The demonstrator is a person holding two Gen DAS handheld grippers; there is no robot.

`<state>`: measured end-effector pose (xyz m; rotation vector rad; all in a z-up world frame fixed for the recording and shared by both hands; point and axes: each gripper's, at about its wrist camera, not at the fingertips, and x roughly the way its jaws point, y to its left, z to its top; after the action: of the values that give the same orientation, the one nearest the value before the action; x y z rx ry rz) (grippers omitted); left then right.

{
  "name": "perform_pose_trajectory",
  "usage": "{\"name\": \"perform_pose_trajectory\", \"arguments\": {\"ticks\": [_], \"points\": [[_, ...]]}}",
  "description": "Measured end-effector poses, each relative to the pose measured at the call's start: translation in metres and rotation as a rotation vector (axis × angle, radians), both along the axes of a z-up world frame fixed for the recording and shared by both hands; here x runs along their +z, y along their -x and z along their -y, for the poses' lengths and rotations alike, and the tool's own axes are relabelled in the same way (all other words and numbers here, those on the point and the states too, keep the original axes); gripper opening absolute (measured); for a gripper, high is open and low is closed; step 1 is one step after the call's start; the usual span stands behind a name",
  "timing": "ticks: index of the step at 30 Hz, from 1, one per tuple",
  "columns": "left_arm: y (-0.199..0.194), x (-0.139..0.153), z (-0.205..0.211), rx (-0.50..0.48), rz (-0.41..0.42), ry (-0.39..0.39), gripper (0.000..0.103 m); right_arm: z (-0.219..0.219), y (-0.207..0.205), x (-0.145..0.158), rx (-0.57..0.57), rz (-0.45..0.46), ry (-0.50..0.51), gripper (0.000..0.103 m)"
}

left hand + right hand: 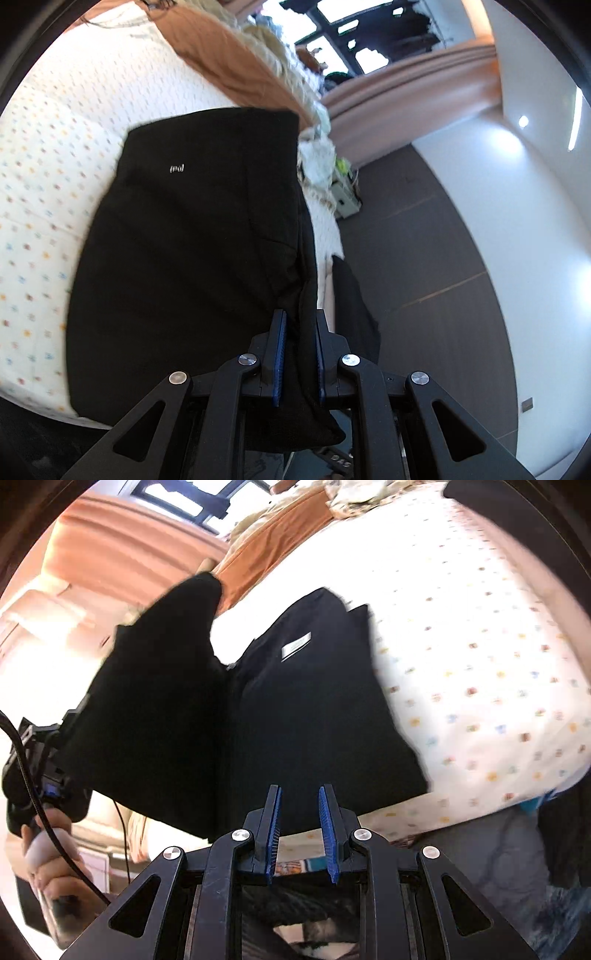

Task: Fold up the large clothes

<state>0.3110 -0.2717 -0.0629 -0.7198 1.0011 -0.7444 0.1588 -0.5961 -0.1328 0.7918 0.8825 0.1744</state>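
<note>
**Black garment held over the bed by both tongs**

Left wrist view: The left tongs (298, 354) are pinching a bunched edge of the black garment (192, 236), with cloth filling the gap between the blue pads. The garment spreads from 6 o'clock up to 12 o'clock over the bed (48, 177), whose white sheet carries small coloured dots. An orange blanket (229, 59) lies at 12 o'clock. Dark wood floor (424, 258) and a white wall (535, 221) occupy 3 o'clock; a window (354, 33) sits at 1 o'clock.

Right wrist view: The right tongs (300, 832) grip the garment's near edge, pads close together. At 9 o'clock a hand (51, 853) holds the other tool with its cable. Peach curtains (122, 554) hang at 10 o'clock.
</note>
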Motion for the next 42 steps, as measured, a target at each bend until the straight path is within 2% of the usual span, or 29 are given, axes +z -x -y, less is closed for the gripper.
{"name": "perform_pose_trajectory", "arguments": {"ticks": [3,4,5,8,10,11,12,13,14,15,16,17,21,29,30,32,33,34,36,38,42], "points": [[-0.004,-0.017,0.030,-0.047,-0.030,-0.020,0.013,0.023,0.009,0.001,-0.026,-0.002,-0.007,0.022],[-0.004,-0.023,0.041,-0.077,-0.041,-0.006,0.006,0.025,0.010,0.000,-0.033,-0.002,-0.007,0.022],[-0.003,-0.027,0.051,-0.101,-0.051,-0.002,0.005,0.029,0.011,0.000,-0.040,-0.002,-0.007,0.022],[-0.002,-0.034,0.076,-0.139,-0.052,-0.043,0.005,0.037,0.015,-0.001,-0.072,-0.002,-0.010,0.022],[-0.001,-0.041,0.083,-0.156,-0.084,-0.052,0.005,0.044,0.018,-0.001,-0.091,-0.003,-0.017,0.022],[-0.001,-0.042,0.083,-0.163,-0.093,-0.059,0.007,0.046,0.019,0.001,-0.095,-0.001,-0.020,0.023],[-0.001,-0.043,0.082,-0.168,-0.096,-0.072,0.009,0.047,0.020,0.001,-0.093,0.006,-0.023,0.030],[-0.001,-0.043,0.078,-0.168,-0.093,-0.096,0.016,0.046,0.020,0.003,-0.087,0.017,-0.029,0.047],[0.001,-0.044,0.077,-0.163,-0.087,-0.115,0.035,0.046,0.020,0.004,-0.084,0.027,-0.035,0.057],[0.002,-0.043,0.069,-0.147,-0.077,-0.130,0.047,0.045,0.021,0.006,-0.085,0.037,-0.038,0.069],[0.004,-0.040,0.061,-0.122,-0.064,-0.132,0.071,0.043,0.021,0.008,-0.086,0.054,-0.040,0.071],[0.012,-0.037,0.057,-0.095,-0.048,-0.128,0.085,0.041,0.019,0.009,-0.083,0.065,-0.043,0.071],[0.018,-0.031,0.018,-0.014,-0.007,-0.164,0.088,0.026,0.005,0.011,-0.035,0.081,-0.062,0.071],[0.019,-0.052,-0.066,0.150,-0.060,-0.225,0.087,-0.024,-0.027,0.002,0.073,0.071,-0.065,0.071],[0.020,-0.054,-0.073,0.158,-0.067,-0.226,0.087,-0.028,-0.031,0.000,0.073,0.069,-0.056,0.071],[0.021,-0.062,-0.084,0.171,-0.087,-0.238,0.087,-0.031,-0.039,-0.005,0.063,0.063,-0.045,0.058],[0.020,-0.065,-0.088,0.176,-0.093,-0.245,0.087,-0.031,-0.041,-0.007,0.055,0.062,-0.041,0.036],[0.022,-0.069,-0.091,0.179,-0.096,-0.252,0.085,-0.030,-0.044,-0.009,0.050,0.063,-0.036,0.021],[0.021,-0.074,-0.092,0.175,-0.106,-0.261,0.080,-0.025,-0.044,-0.010,0.046,0.099,-0.064,0.015],[0.021,-0.080,-0.093,0.166,-0.121,-0.267,0.070,-0.018,-0.040,-0.008,0.025,0.125,-0.069,0.013],[0.026,-0.089,-0.088,0.147,-0.136,-0.287,0.062,0.001,-0.031,-0.013,-0.027,0.141,-0.096,0.012]]}}
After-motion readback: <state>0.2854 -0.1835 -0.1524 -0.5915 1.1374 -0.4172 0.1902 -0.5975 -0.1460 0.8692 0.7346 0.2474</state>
